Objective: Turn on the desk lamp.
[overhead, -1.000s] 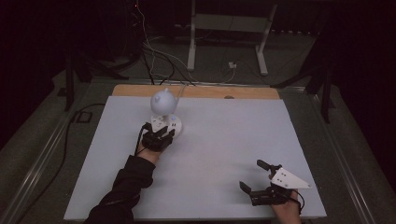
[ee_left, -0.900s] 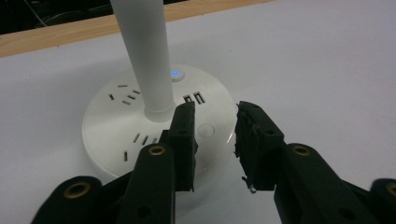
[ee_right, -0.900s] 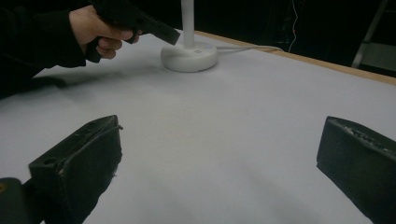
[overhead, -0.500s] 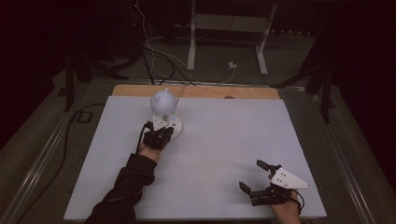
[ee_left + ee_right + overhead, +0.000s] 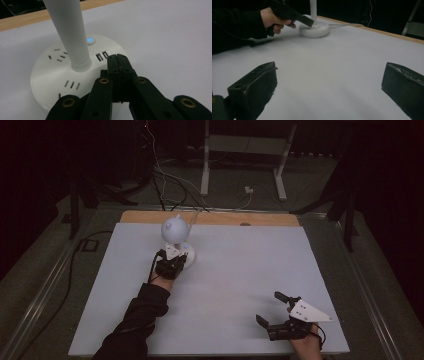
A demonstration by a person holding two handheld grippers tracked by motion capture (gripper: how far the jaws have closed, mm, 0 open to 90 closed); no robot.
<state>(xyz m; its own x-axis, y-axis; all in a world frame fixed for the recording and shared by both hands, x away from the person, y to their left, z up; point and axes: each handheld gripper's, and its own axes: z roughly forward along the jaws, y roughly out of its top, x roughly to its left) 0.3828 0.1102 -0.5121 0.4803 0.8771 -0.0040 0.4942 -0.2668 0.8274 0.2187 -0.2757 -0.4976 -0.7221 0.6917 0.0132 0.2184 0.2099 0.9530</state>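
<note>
The left gripper (image 5: 117,62), its jaws having just been closing and now pressing together with nothing between them, is hovering over the round white plastic lamp base (image 5: 75,75) at centre frame of the left gripper view, just short of the small blue-lit power button (image 5: 90,40). The step in hand is apparently pressing that button, so the next move calls for easing the closed tips forward and down onto it. The right gripper (image 5: 274,309) is resting spread wide on the white table (image 5: 240,270), lower right of the high view.

lamp stem (image 5: 71,32) cut off by left gripper view's top edge, socket markings unreadable
</note>
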